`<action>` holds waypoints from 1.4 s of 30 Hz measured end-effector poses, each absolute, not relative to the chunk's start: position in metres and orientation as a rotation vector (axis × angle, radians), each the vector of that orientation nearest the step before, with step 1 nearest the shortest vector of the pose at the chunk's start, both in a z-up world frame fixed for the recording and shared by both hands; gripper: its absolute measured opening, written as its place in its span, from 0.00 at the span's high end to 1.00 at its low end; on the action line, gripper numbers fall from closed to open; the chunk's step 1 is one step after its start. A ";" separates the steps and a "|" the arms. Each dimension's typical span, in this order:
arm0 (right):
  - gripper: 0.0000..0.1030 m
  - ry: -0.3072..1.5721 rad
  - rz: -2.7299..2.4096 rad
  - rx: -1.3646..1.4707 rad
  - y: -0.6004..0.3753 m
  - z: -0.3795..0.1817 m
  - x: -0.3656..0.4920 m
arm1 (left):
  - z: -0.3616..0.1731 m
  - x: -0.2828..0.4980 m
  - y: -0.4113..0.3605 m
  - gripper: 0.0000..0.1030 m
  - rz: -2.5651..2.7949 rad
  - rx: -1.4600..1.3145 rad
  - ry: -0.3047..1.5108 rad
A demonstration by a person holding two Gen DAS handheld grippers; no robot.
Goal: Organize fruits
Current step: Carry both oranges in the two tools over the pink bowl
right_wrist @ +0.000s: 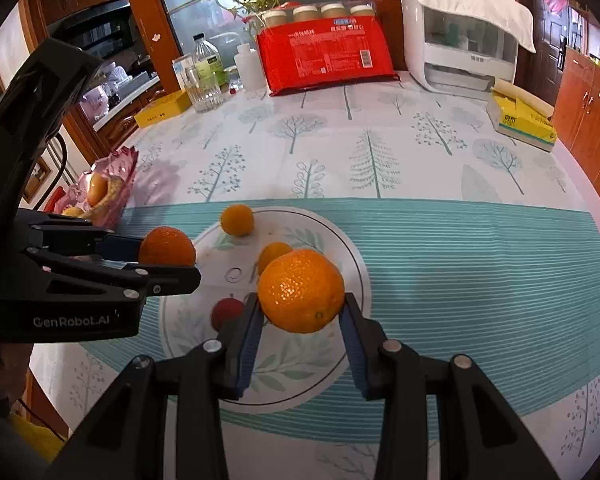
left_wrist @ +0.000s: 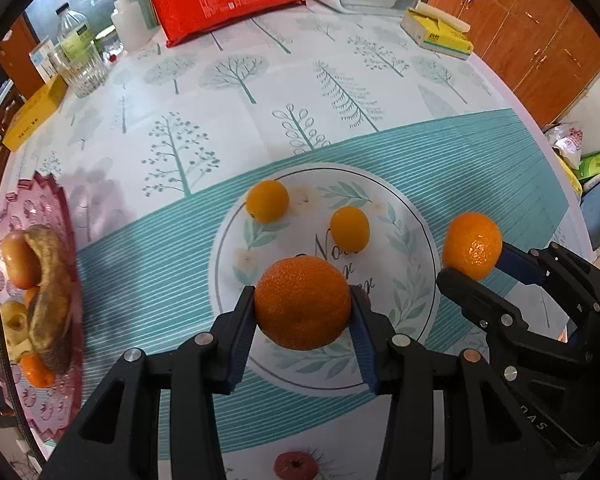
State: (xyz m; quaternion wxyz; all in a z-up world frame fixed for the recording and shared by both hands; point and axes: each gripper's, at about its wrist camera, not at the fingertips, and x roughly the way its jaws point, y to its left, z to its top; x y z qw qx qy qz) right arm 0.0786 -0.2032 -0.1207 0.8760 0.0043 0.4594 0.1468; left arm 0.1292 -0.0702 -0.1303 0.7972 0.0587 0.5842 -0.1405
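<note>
1. The left gripper (left_wrist: 303,312) is clamped on a deep-orange mandarin (left_wrist: 302,302), its blue pads pressing the fruit's two sides at its widest part; the fruit hangs above the white leaf-print plate (left_wrist: 416,280) on the bench (left_wrist: 260,92).
2. The right gripper (right_wrist: 302,312) likewise grips a paler orange mandarin (right_wrist: 301,290) across its middle, clear of the plate and just beside the left one.
3. Both fruits look light, round and slightly soft, with a dimpled, glossy peel. They would probably give a little under the pads, so a moderate squeeze across the widest part seems the safest hold; a grip nearer the top or bottom could let the fruit roll out.
4. The peel appears thin and easily bruised, so hard pinching is a risk.
5. Two smaller yellow-orange fruits (left_wrist: 267,200) (left_wrist: 350,228) lie on the plate, apart from each other, and a small red fruit (right_wrist: 226,312) lies near its front edge.
6. A pink scalloped fruit dish (left_wrist: 40,200) at the bench's left edge holds a browned banana (left_wrist: 50,292) and more fruit, and looks like the likely destination.
</note>
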 end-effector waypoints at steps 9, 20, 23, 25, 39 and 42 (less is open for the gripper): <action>0.62 0.915 0.315 0.005 -0.173 -0.100 0.068 | -0.104 0.116 -0.043 0.58 -0.303 0.146 1.187; 0.62 0.866 0.358 -0.014 -0.118 -0.070 0.060 | -0.065 0.103 0.021 0.58 -0.262 0.115 1.088; 0.62 0.854 0.375 -0.026 -0.100 -0.062 0.059 | -0.055 0.100 0.043 0.58 -0.236 0.094 1.064; 0.62 0.842 0.392 -0.039 -0.085 -0.056 0.059 | -0.050 0.099 0.057 0.58 -0.216 0.086 1.052; 0.62 0.798 0.469 -0.093 -0.004 -0.025 0.074 | -0.028 0.094 0.157 0.58 -0.075 -0.001 0.986; 0.62 0.805 0.483 -0.098 0.013 -0.025 0.080 | -0.033 0.094 0.173 0.58 -0.042 -0.007 0.989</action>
